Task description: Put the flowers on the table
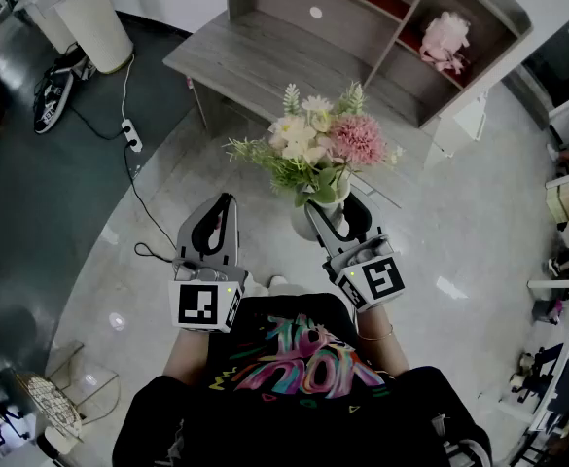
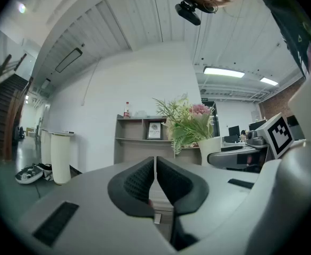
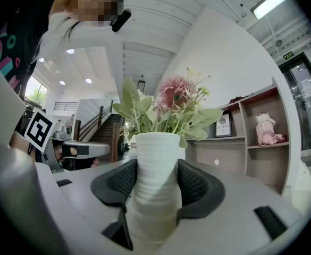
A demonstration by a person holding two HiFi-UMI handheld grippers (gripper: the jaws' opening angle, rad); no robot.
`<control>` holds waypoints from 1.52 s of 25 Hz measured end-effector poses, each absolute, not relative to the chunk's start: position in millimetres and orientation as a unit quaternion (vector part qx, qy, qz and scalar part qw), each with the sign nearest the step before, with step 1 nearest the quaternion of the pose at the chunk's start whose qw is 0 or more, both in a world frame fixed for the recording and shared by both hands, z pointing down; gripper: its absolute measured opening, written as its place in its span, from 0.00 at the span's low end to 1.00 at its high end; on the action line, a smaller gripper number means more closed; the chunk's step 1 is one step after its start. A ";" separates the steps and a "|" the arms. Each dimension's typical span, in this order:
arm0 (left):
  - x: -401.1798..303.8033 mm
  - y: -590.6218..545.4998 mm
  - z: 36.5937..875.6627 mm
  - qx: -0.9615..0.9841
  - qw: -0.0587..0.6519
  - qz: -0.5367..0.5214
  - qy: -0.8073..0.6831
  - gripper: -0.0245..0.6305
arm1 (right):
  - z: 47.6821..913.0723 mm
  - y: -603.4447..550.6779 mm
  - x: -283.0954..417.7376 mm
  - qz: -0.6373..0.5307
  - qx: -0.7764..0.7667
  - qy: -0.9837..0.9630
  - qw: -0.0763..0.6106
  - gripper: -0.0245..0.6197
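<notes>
A bunch of pink, cream and green flowers [image 1: 313, 144] stands in a ribbed white vase [image 3: 155, 185], carried in the air in front of the person. My right gripper [image 1: 335, 214] is shut on the vase, its black pads [image 3: 198, 187] pressed on both sides of it. My left gripper [image 1: 216, 214] is level with it on the left, jaws shut and empty. The grey wooden table [image 1: 240, 61] lies ahead, beyond the flowers. From the left gripper view the flowers [image 2: 190, 122] and vase show to the right, in front of the shelf.
A wooden shelf unit [image 1: 410, 27] stands on the table's far side, holding a pink plush toy [image 1: 444, 39]. A white bin [image 1: 94, 22], shoes [image 1: 55, 90] and a power strip with cable [image 1: 131, 134] are on the floor at the left. Desks stand at the right edge.
</notes>
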State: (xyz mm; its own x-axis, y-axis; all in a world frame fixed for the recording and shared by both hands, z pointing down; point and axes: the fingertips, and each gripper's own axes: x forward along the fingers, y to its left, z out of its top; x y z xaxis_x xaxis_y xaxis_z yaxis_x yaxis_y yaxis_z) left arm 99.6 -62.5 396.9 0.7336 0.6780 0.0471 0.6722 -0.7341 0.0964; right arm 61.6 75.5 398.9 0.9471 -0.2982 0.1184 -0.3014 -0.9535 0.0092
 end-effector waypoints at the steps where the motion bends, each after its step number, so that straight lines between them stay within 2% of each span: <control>1: 98.9 -63.5 397.1 0.931 0.035 0.039 0.362 0.09 | 399.2 75.1 60.8 0.058 0.987 -0.152 0.011 0.43; 38: 82.8 -78.6 386.0 0.947 0.017 0.037 0.318 0.09 | 396.0 72.5 58.4 0.060 0.979 -0.195 -0.018 0.43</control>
